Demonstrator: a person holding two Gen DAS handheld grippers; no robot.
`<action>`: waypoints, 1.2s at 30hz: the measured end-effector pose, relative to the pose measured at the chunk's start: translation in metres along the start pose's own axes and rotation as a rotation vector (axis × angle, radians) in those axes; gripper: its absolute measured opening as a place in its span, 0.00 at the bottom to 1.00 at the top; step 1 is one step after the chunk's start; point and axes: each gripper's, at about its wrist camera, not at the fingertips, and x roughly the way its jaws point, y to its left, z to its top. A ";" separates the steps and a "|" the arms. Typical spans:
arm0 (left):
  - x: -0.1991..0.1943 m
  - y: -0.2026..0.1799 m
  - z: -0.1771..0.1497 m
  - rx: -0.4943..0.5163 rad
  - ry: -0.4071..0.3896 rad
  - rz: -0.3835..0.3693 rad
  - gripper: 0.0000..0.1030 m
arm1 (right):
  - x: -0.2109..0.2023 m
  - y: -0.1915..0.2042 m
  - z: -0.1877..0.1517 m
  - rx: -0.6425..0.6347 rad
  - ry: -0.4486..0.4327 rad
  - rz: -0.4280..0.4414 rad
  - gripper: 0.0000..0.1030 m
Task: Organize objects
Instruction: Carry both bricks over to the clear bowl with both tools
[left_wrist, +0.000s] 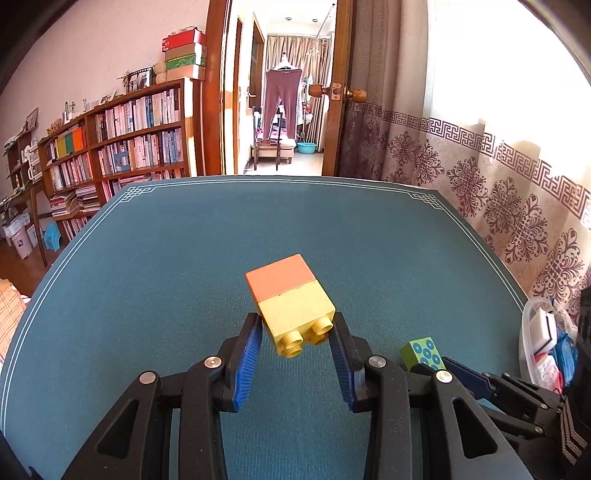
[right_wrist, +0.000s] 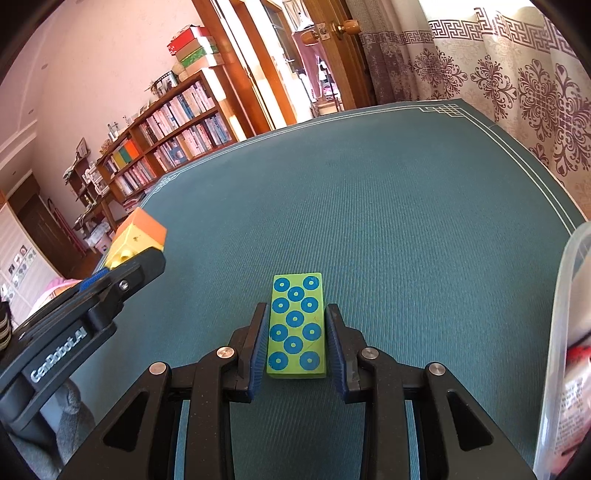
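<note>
Studded plastic brick (left_wrist: 291, 302), ribbed teal mat (left_wrist: 184, 258)

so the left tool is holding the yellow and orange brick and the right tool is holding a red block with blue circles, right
Not quite: the block in the right tool is green with blue circles, not red, as the right wrist view shows. The rest stands: the left tool holds the yellow and orange brick.
</note>
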 end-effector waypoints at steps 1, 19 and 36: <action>0.000 -0.001 0.000 0.003 0.000 -0.001 0.39 | -0.006 0.000 -0.003 0.002 -0.006 0.004 0.30; -0.007 -0.029 -0.013 0.084 0.013 -0.068 0.38 | -0.105 -0.013 -0.044 0.007 -0.073 -0.018 0.30; -0.018 -0.064 -0.032 0.175 0.028 -0.136 0.38 | -0.182 -0.056 -0.071 0.080 -0.138 -0.135 0.30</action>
